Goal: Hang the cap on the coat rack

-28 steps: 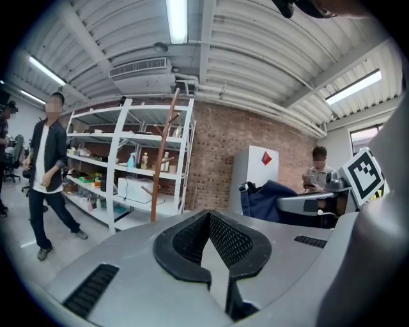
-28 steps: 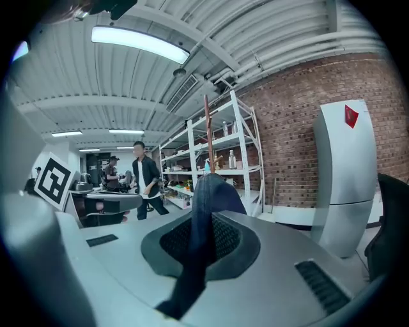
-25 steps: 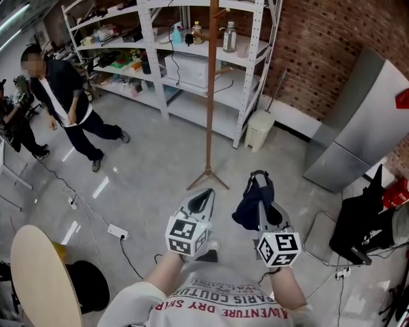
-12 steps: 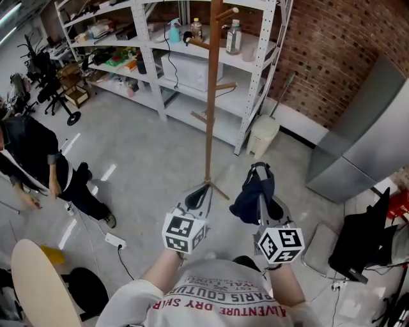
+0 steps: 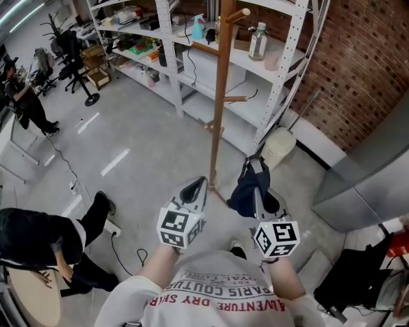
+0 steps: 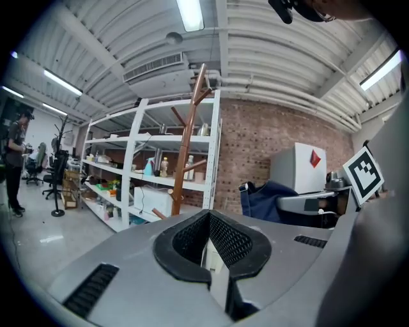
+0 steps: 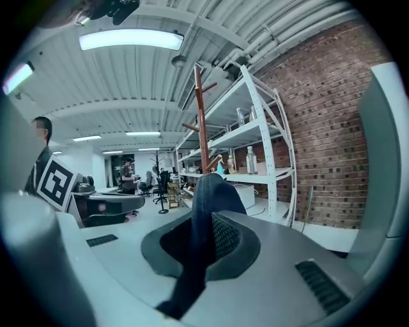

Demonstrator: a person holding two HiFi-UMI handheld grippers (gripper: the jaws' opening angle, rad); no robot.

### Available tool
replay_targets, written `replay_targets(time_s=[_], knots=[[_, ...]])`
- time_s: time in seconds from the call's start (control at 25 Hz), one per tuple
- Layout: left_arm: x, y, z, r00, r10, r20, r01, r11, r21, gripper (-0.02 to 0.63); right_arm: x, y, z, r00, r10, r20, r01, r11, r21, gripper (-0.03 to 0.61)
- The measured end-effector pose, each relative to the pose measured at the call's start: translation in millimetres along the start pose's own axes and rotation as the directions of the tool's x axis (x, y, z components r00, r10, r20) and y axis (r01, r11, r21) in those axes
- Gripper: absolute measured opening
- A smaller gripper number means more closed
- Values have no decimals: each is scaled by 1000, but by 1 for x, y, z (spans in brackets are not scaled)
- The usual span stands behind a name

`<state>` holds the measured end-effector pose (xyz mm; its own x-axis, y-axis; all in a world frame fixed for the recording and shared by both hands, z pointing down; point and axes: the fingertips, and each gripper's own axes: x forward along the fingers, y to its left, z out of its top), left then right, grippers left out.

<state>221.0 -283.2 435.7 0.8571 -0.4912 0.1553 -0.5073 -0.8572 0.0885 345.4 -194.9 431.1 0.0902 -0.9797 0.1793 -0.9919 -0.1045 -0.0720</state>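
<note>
Grey workshop floor (image 5: 128, 140), shelving (image 5: 281, 57), brick wall (image 5: 358, 76) | we had the cap (image 5: 246, 191) pinched in the right gripper (image 5: 257, 182), jaws pressed on its cloth, just right of the coat rack (image 5: 220, 96) | left gripper (image 5: 198, 183) closed, empty | its pegs (image 5: 238, 14) lay well above, ahead.

Bright ceiling strip lights (image 7: 131, 39); fisheye gripper views darken at edges.

Workshop-like lab: white metal shelving (image 5: 239, 59), brick wall (image 5: 364, 76), polished grey floor (image 5: 134, 147), ribbed ceiling (image 6: 268, 45) with strip lights (image 6: 190, 13).
</note>
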Motion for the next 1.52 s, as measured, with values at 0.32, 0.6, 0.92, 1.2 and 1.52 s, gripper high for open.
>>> replay_targets(time_s=[0.32,0.6,0.92,1.2,1.52], knots=[[47,-8,20,985,171,37,-169,985,-39,6,48,-52,39,982,186,26,-184,981,-61,20],[65,-16,25,962,270,46,-268,963,-40,6,81,-65,78,944,322,79,-311,942,-123,20],[76,-10,14,938,348,11,-347,937,-42,6,120,-69,118,902,410,135,-389,908,-157,20],[83,-4,-3,925,380,-25,-380,923,-58,6,152,-74,126,886,446,130,-425,891,-159,20],[76,6,-27,907,417,-61,-421,902,-98,6,177,-73,104,876,474,92,-468,880,-85,20]])
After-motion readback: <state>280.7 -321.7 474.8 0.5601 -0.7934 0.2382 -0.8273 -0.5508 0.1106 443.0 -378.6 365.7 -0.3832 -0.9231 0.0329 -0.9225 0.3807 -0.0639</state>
